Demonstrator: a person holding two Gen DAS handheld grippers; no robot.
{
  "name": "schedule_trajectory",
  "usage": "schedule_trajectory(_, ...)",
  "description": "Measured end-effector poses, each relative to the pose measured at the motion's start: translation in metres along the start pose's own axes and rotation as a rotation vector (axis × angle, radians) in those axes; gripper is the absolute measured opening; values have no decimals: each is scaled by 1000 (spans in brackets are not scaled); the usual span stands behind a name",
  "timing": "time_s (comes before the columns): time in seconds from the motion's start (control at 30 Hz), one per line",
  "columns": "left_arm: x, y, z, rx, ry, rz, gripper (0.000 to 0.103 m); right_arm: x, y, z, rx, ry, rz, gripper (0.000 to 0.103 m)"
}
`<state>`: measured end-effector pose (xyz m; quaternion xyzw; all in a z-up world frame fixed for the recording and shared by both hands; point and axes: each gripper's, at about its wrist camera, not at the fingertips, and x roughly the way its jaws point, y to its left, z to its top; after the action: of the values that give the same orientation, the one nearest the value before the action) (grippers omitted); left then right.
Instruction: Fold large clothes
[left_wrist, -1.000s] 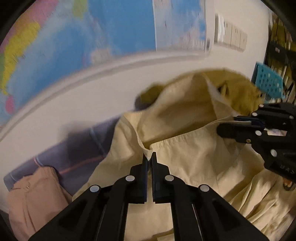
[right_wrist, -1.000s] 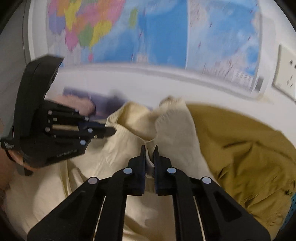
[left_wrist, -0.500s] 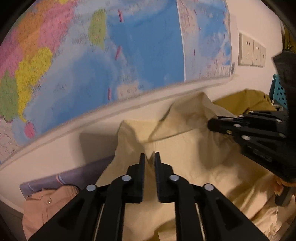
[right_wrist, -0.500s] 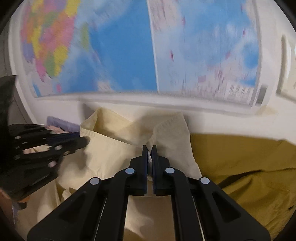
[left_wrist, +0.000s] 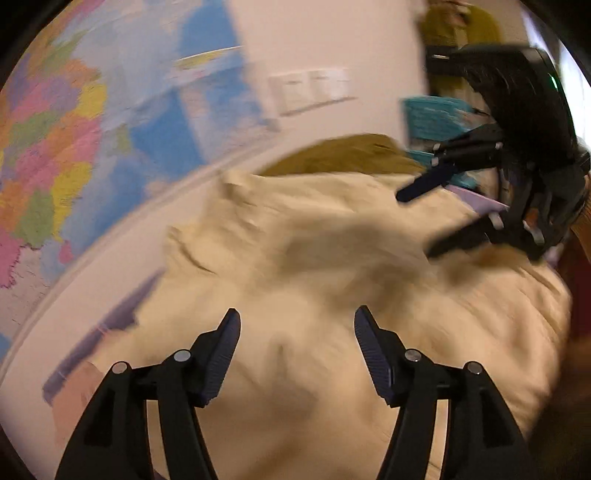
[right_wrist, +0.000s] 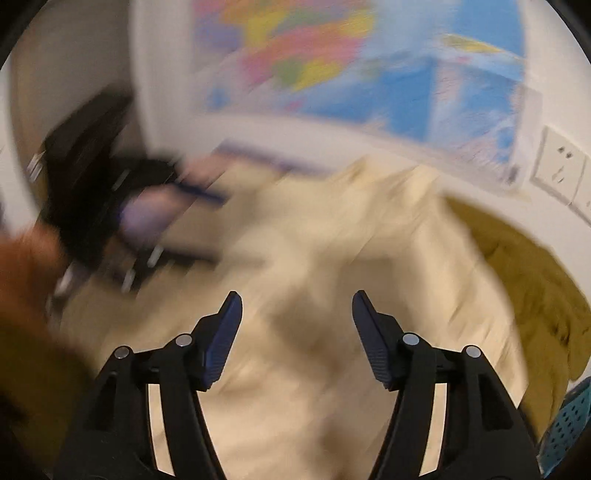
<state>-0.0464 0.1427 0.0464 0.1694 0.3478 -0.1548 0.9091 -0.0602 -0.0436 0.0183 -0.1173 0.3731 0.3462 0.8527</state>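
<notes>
Right now both of your grippers stand apart, with nothing pinched between the fingers. Your left gripper (left_wrist: 297, 321) has its jaws spread, having just been opening, and only the cream garment (left_wrist: 332, 314) shows in the gap below them, not pressed by either pad. It points downward at a slant over the cloth. Your right gripper (right_wrist: 297, 306) matches it: jaws apart, just opened, angled down over the same cream garment (right_wrist: 332, 277), with no fabric caught between its ribbed fingers (right_wrist: 223, 332).

Seen from your left wrist, the right gripper (left_wrist: 417, 221) sits at the right, over the far right part of the garment, its fingers pointing left and spread one above the other. From your right wrist, the left gripper (right_wrist: 207, 225) is a dark blur at the left, above the garment's left side, beside a sleeve (right_wrist: 26, 295) in rusty brown.

The cream garment lies in a loose heap on the white counter (left_wrist: 110, 266), close to the wall map (left_wrist: 55, 147). An olive garment (right_wrist: 535, 288) lies just beside it on the right, touching its edge. A purple cloth (left_wrist: 110, 321) peeks out along the cream garment's left side, and a teal basket (left_wrist: 432, 110) sits behind on the right. Both views are badly blurred, so folds and seams cannot be made out.
</notes>
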Motion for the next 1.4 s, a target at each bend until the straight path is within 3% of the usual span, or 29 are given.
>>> schedule_trajectory(0.13,-15,-54,-37,113,39,-94,62,-11,67,-60,-94,121,28,61)
schedule_trajectory(0.23,-22,-87,-59,156,61,-171,62,-14,98,-84,-153,170,10,62)
schedule_trajectory(0.27,-22,-92,-64,161,63,-175,62,-15,108,-93,-175,186,8,64)
schedule_trajectory(0.3,-23,-98,-70,160,71,-189,62,-13,118,-100,-203,192,-9,73)
schedule_trajectory(0.37,-27,-108,-76,163,73,-208,62,-14,129,-113,-250,204,-66,74)
schedule_trajectory(0.43,-34,-116,-79,179,61,-221,67,-8,134,-123,-285,217,-150,57)
schedule_trajectory(0.47,-37,-121,-82,191,60,-238,70,-6,129,-123,-268,214,-157,55)
schedule_trajectory(0.53,-41,-133,-87,226,59,-259,73,-11,113,-116,-155,158,-97,35)
schedule_trajectory(0.6,-39,-147,-93,278,77,-250,73,-21,94,-106,-57,84,-78,31)
schedule_trajectory(0.67,-32,-153,-91,293,85,-187,72,-29,76,-94,31,22,-98,26)
schedule_trajectory(0.77,-16,-128,-78,160,119,-128,63,-23,69,-88,52,30,-102,26)
schedule_trajectory(0.8,-12,-112,-74,80,128,-162,63,-21,71,-90,51,46,-102,26)
schedule_trajectory(0.87,-12,-96,-73,-6,109,-212,65,-15,74,-97,49,81,-81,34)
schedule_trajectory(0.93,-11,-105,-80,23,139,-207,69,-16,75,-105,60,105,-71,45)
schedule_trajectory(1.03,-16,-118,-94,47,145,-211,71,-36,66,-116,124,73,-41,58)
schedule_trajectory(1.13,-45,-110,-106,5,68,-201,75,-69,53,-126,216,-7,-3,62)
schedule_trajectory(1.23,-100,-81,-122,-119,-102,-197,86,-102,25,-137,356,-123,16,67)
schedule_trajectory(1.3,-124,-59,-132,-198,-152,-136,87,-113,5,-145,449,-154,-56,74)
schedule_trajectory(1.4,-142,-20,-151,-343,-142,16,88,-114,-22,-160,569,-161,-113,88)
